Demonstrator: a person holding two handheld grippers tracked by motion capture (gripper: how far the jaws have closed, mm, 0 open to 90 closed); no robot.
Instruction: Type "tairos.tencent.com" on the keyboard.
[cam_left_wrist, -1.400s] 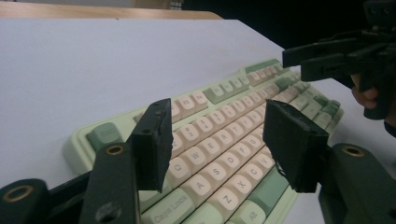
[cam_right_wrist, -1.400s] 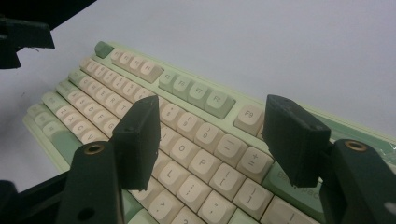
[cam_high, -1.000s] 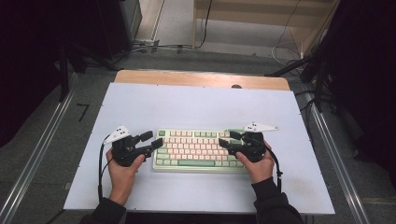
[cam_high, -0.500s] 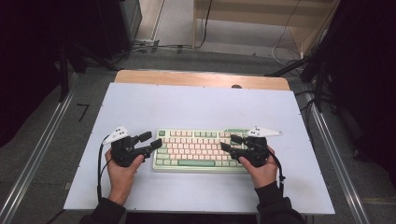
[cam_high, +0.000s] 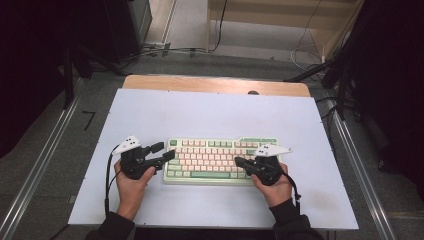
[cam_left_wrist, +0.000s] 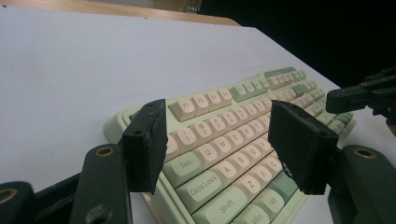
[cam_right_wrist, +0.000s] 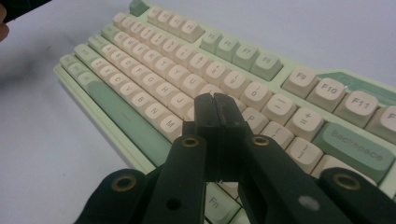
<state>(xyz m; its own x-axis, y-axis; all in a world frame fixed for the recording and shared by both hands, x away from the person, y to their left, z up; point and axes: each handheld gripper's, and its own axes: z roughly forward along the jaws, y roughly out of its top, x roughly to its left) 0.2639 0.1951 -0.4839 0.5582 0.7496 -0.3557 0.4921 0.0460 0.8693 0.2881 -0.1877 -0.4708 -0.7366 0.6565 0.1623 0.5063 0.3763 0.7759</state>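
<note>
With the keyboard (cam_high: 220, 160) lying near the table's (cam_high: 210, 112) front edge, the right gripper (cam_right_wrist: 215, 109), jaws just pressed together on nothing, hovers over the middle keys and could hit two at once, while the left gripper (cam_left_wrist: 217, 140) stands spread over the keyboard's left end.

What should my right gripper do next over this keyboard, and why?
Probably ease the right gripper straight down to press a key. Its jaws have just been closing and now meet with nothing between them, forming one blunt tip above the keyboard near the middle letter rows. The left gripper waits open at the keyboard's left end.
</note>
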